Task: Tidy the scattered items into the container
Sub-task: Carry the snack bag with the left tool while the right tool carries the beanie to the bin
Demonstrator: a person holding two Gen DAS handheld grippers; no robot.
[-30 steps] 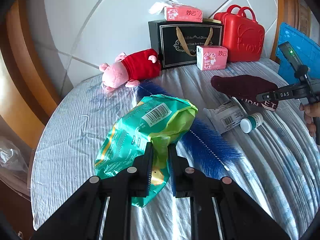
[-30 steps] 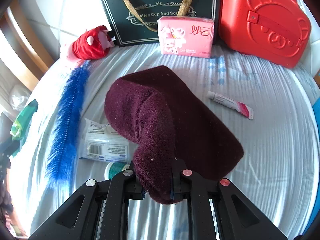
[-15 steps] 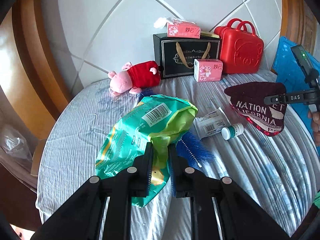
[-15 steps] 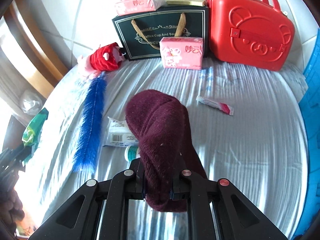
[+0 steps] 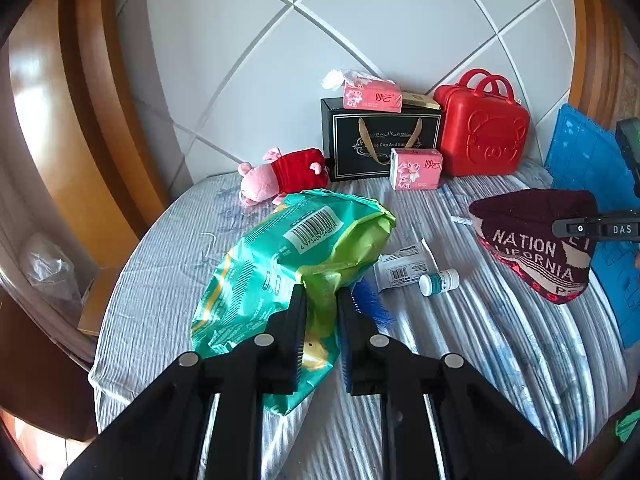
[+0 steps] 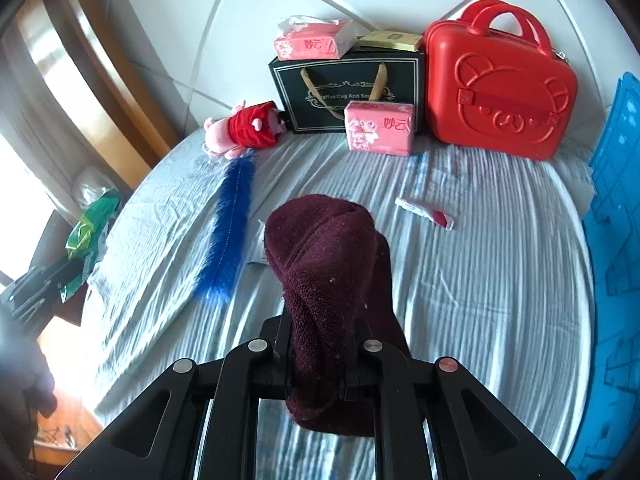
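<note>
The jaws of the left gripper (image 5: 322, 304) are clamped on a green snack bag (image 5: 280, 276), those of the right gripper (image 6: 318, 344) on a maroon knit hat (image 6: 324, 264), both above the bed (image 6: 500, 280).

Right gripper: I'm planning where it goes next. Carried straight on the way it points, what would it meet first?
Probably bare bedsheet. The right gripper, shut on the maroon beanie, points down at the bed; the beanie hides the line ahead, and the white packet behind it may lie there.
</note>
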